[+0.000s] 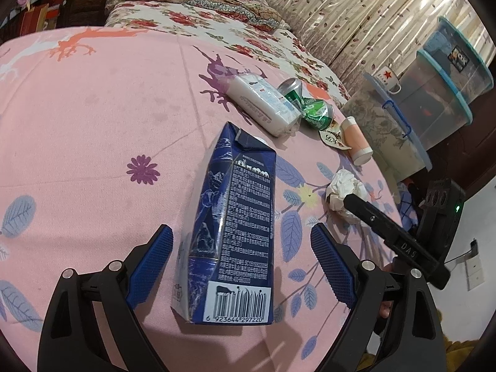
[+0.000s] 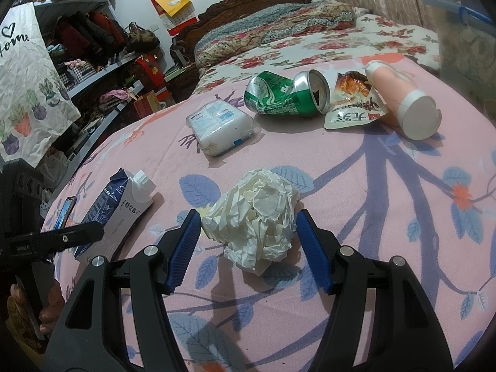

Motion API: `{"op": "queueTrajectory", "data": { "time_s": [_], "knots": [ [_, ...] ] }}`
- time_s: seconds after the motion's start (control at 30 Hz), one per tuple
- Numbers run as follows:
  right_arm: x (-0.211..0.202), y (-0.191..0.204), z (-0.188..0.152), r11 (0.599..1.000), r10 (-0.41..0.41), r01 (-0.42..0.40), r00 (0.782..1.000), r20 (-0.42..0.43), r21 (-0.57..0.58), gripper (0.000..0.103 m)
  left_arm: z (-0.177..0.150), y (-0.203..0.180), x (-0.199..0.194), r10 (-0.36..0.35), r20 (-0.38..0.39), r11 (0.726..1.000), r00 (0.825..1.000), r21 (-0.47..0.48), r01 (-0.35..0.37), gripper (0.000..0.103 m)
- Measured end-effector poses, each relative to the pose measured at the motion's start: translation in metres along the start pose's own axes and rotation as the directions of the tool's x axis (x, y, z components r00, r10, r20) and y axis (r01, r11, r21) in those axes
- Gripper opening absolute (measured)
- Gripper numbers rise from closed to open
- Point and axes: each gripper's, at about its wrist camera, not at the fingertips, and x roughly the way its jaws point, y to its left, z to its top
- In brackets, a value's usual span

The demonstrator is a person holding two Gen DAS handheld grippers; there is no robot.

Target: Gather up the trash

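A dark blue milk carton [image 1: 235, 226] lies on the pink cloth, between the open fingers of my left gripper [image 1: 241, 241]; the pads do not touch it. It also shows in the right wrist view [image 2: 121, 204]. A crumpled white paper ball [image 2: 257, 217] lies between the open fingers of my right gripper [image 2: 245, 226], close to both pads; it also shows in the left wrist view [image 1: 344, 195]. Farther back lie a crushed green can [image 2: 285, 96], a tissue pack [image 2: 220, 127], a snack wrapper [image 2: 353, 105] and a peach tube [image 2: 403, 99].
The pink cloth [image 1: 93, 124] covers a round table. A floral bed [image 2: 310, 40] stands behind it. Clear storage boxes [image 1: 434, 99] with a mug [image 1: 387, 77] are stacked at the right. A phone [image 2: 63, 210] lies near the carton. Cluttered shelves [image 2: 93, 46] and a white bag [image 2: 28, 93] are at left.
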Motion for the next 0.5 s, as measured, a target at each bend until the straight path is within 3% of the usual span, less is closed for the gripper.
{"op": "queueTrajectory", "data": {
  "time_s": [0.23,0.33,0.43,0.47,0.5],
  "knots": [
    [0.0,0.003,0.001,1.0,0.004,-0.004,1.0,0.004,-0.005,0.073,0.003,-0.002,-0.005,0.025,0.011,1.0,1.0,0.019,-0.025,0.083],
    [0.0,0.004,0.0,1.0,0.002,-0.002,1.0,0.005,-0.007,0.076,0.002,-0.005,0.003,0.078,-0.019,0.996,0.997,0.045,-0.077,0.055],
    [0.001,0.007,-0.001,1.0,-0.01,0.01,1.0,-0.007,-0.005,0.077,0.001,-0.009,0.003,0.125,-0.009,0.989,0.992,0.081,-0.124,0.053],
    [0.002,0.007,-0.002,1.0,-0.01,0.01,1.0,-0.016,-0.002,0.075,0.0,-0.01,0.003,0.138,-0.006,0.987,0.99,0.089,-0.137,0.053],
    [0.003,0.008,-0.003,1.0,-0.008,0.008,1.0,-0.029,-0.003,0.057,0.0,-0.012,0.002,0.151,-0.002,0.984,0.989,0.099,-0.15,0.053]
  ]
}}
